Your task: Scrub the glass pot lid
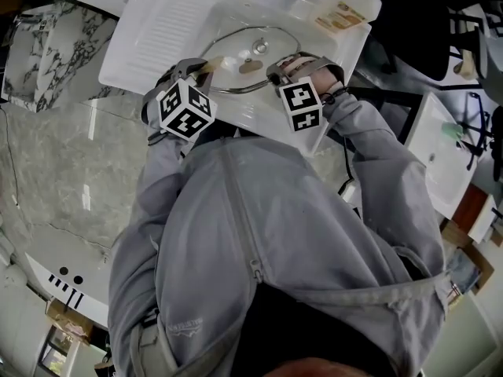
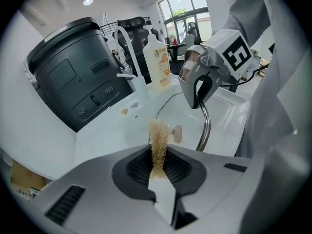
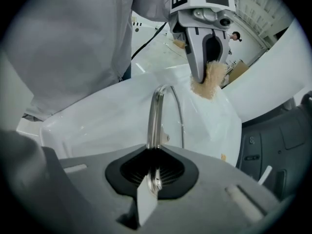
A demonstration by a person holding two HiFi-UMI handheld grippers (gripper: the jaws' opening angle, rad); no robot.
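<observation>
A person in a grey jacket [image 1: 259, 234] leans over the near edge of a white sink [image 1: 130, 57], with 2 grippers reaching into its basin. On the near left side of the basin, the left gripper [image 2: 158, 165] has its jaws closed on a tan, fibrous scrubber [image 2: 157, 138], which sticks out past the pads toward the basin floor. On the near right side, the right gripper [image 3: 153, 173] is clamped on the metal rim of the glass pot lid [image 1: 236, 49], with the thin rim pinched between its pads and running away from them in a curve. The lid is in the basin, held by its near right edge and tipped, with its knob [image 1: 259, 47] near the basin's middle. Whether its far edge touches the basin floor cannot be told. The 2 grippers sit close together over the near part of the lid. On the far edge of the sink stand a white faucet [image 2: 127, 50] and 1 soap bottle [image 2: 158, 57]. Just past the sink's end sits a dark appliance [image 2: 73, 77].
</observation>
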